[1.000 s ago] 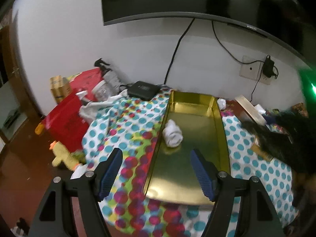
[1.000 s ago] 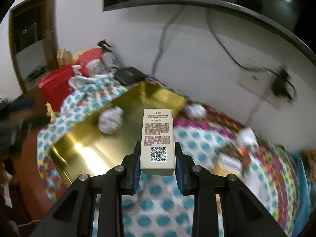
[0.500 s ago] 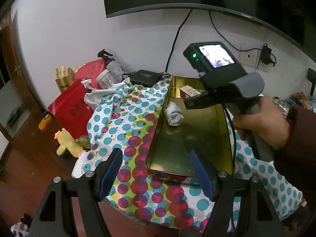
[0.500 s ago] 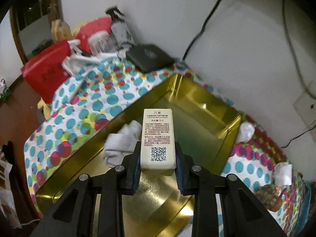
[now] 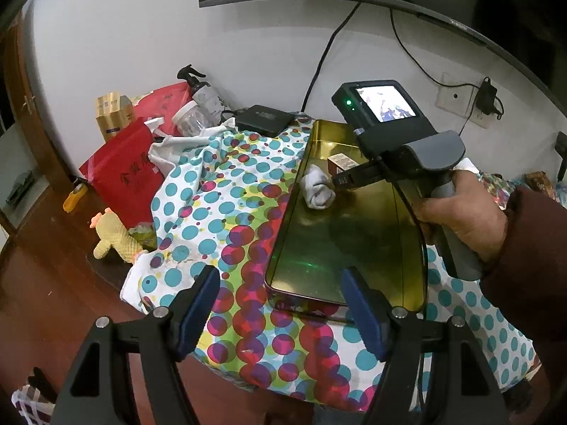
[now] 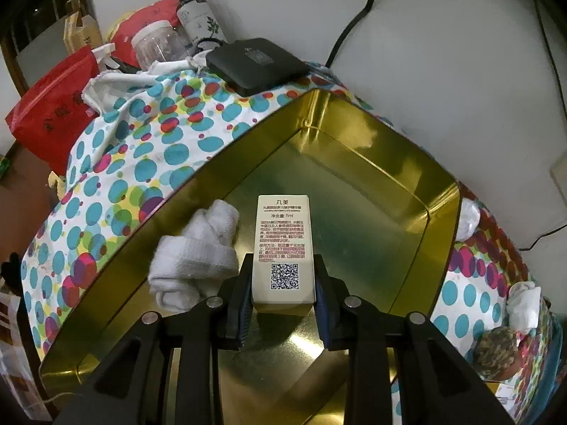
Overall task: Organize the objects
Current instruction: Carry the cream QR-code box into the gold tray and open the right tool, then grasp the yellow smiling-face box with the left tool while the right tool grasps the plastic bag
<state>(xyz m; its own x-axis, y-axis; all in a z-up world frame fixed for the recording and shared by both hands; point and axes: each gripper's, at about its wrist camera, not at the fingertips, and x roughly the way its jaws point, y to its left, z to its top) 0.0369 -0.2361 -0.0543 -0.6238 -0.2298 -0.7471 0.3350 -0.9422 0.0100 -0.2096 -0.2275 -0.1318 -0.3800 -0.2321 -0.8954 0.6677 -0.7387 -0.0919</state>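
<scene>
One small white box point(image 6: 282, 248), printed with text and a square code, is sitting clamped between the two pads of the right gripper point(image 6: 282, 297), over the floor of the gold tin tray point(image 6: 407, 191) towards its far end; whether its underside is touching the metal is not clear. Just left of the box a rolled white sock point(image 6: 195, 255) is lying in the tray. The tray is resting on a spotted cloth point(image 6: 141, 156), with a flat black box point(image 6: 255, 63) at the far edge by the wall. In the left wrist view a hand point(image 5: 460, 212) is gripping the right tool's handle, while the left gripper point(image 5: 280, 301) is hanging at the tray's near end with its jaws standing wide apart and gripping nothing
</scene>
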